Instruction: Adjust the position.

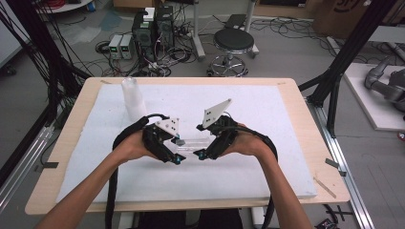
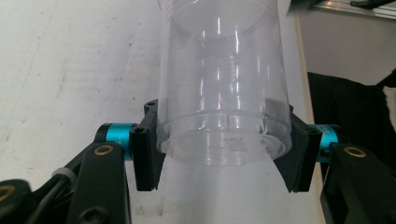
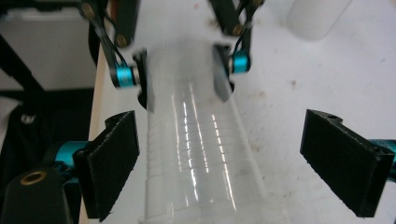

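Now the person is holding a clear plastic cup (image 1: 193, 143) lying level just above the white foam mat (image 1: 267, 157), between the two hands near the middle of the table (image 1: 315, 143). The left gripper (image 1: 177, 160) is clamping the closed bottom end of the cup; in the left gripper view its black pads (image 2: 144, 158) are pressing on both sides of the cup (image 2: 222, 102), so the hold looks firm. The right gripper (image 1: 199, 155) is standing at the other end with its jaws spread wide; in the right gripper view the cup (image 3: 201, 158) is lying between the pads (image 3: 114, 158), but they are not touching it. I am judging that one hand is keeping the cup steady while the other one is letting go of it or preparing a new grip.

The cup is thin, smooth and transparent, slightly conical, with fine rings around its wall and bright reflections. The pads are matt and rubbery-looking. A second, cloudier stack of cups (image 1: 133, 98) is standing upright on the mat, well apart to the far left.
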`<state>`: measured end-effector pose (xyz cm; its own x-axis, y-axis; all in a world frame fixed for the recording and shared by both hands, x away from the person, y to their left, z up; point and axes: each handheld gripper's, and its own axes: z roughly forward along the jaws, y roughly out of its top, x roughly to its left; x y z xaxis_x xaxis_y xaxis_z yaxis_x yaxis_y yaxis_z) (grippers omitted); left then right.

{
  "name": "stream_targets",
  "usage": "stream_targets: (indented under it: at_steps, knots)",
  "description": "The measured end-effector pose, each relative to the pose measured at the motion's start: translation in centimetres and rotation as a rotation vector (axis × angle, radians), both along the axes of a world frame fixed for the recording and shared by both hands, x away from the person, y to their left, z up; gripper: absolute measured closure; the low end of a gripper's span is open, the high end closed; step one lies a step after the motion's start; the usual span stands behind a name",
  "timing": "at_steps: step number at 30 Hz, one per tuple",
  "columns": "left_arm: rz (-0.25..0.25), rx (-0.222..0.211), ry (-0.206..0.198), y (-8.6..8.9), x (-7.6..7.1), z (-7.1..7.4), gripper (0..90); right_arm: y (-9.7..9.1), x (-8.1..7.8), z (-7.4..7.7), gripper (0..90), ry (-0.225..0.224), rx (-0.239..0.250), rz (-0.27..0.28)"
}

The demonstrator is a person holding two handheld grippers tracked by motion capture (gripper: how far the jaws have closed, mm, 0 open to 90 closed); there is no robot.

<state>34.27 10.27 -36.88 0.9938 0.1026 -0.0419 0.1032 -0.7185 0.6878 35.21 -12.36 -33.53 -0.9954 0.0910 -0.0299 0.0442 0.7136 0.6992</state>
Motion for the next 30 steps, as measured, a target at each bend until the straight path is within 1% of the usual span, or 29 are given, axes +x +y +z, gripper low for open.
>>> stream_targets:
  at_steps: [1, 2, 4, 5, 6, 7, 8, 9, 10, 11, 12, 13, 14, 15, 16, 18, 20, 23, 25, 27, 30]
  knots:
    - [0.0, 0.0, 0.0, 0.0, 0.0, 0.0, 42.0, 0.0, 0.0, 0.0, 11.8, 0.0, 0.0, 0.0]
    - [0.019, -0.039, 0.001, 0.6, -0.1, -0.7, 42.0, -0.6, 0.0, 0.4, 11.8, -0.008, 0.073, -0.006]
    - [0.045, -0.092, -0.005, 1.1, -0.2, -1.2, 42.0, -0.9, -0.1, 0.6, 11.8, -0.012, 0.11, -0.007]
    - [0.045, -0.092, -0.005, 1.1, -0.2, -1.2, 42.0, -1.1, -0.1, 0.7, 11.8, -0.015, 0.124, -0.012]
    - [0.055, -0.154, -0.002, 1.7, -0.2, -1.5, 42.0, -1.3, -0.2, 0.7, 11.7, -0.022, 0.138, -0.016]
    - [0.057, -0.186, -0.01, 2.0, -0.3, -1.6, 42.0, -1.5, -0.2, 0.7, 11.7, -0.029, 0.156, -0.023]
    - [0.061, -0.223, -0.021, 2.3, -0.4, -1.7, 42.0, -1.7, -0.3, 0.7, 11.7, -0.027, 0.176, -0.029]
    - [0.065, -0.275, -0.017, 2.7, -0.5, -1.9, 42.0, -2.0, -0.3, 0.6, 11.7, -0.024, 0.197, -0.031]
    - [0.062, -0.303, -0.018, 2.9, -0.6, -2.1, 41.9, -2.2, -0.3, 0.5, 11.7, -0.02, 0.226, -0.042]
    - [0.062, -0.303, -0.018, 2.9, -0.6, -2.1, 41.9, -2.4, -0.4, 0.4, 11.7, -0.019, 0.246, -0.045]
    - [0.061, -0.353, -0.038, 3.5, -0.7, -2.6, 41.8, -2.6, -0.4, 0.3, 11.7, -0.012, 0.272, -0.047]
    - [0.061, -0.353, -0.038, 3.5, -0.7, -2.6, 41.9, -2.9, -0.4, 0.2, 11.7, -0.01, 0.297, -0.051]
    - [0.072, -0.392, -0.039, 3.9, -0.8, -3.2, 41.9, -3.1, -0.5, 0.1, 11.7, -0.007, 0.321, -0.059]
    - [0.077, -0.414, -0.036, 4.2, -0.8, -3.5, 41.9, -3.3, -0.6, 0.0, 11.7, -0.005, 0.343, -0.064]
    - [0.083, -0.437, -0.034, 4.5, -0.9, -3.7, 41.8, -3.5, -0.6, -0.2, 11.7, -0.002, 0.367, -0.068]
    - [0.097, -0.503, -0.028, 5.0, -0.9, -4.2, 41.9, -4.0, -0.7, -0.4, 11.7, 0.012, 0.4, -0.078]
    - [0.104, -0.553, -0.026, 5.6, -0.9, -4.4, 41.9, -4.3, -0.7, -0.7, 11.7, 0.012, 0.443, -0.078]
    - [0.111, -0.579, -0.038, 6.0, -0.8, -4.3, 41.9, -4.6, -0.8, -0.9, 11.7, 0.013, 0.471, -0.086]
    - [0.107, -0.602, -0.039, 6.1, -0.9, -4.2, 42.0, -4.7, -0.8, -1.0, 11.7, 0.018, 0.476, -0.086]
    - [0.105, -0.608, -0.046, 6.1, -0.9, -4.1, 42.0, -4.7, -0.8, -1.0, 11.7, 0.017, 0.478, -0.085]
    - [0.1, -0.612, -0.042, 6.1, -0.9, -4.1, 42.0, -4.6, -0.8, -1.2, 11.7, 0.018, 0.475, -0.084]
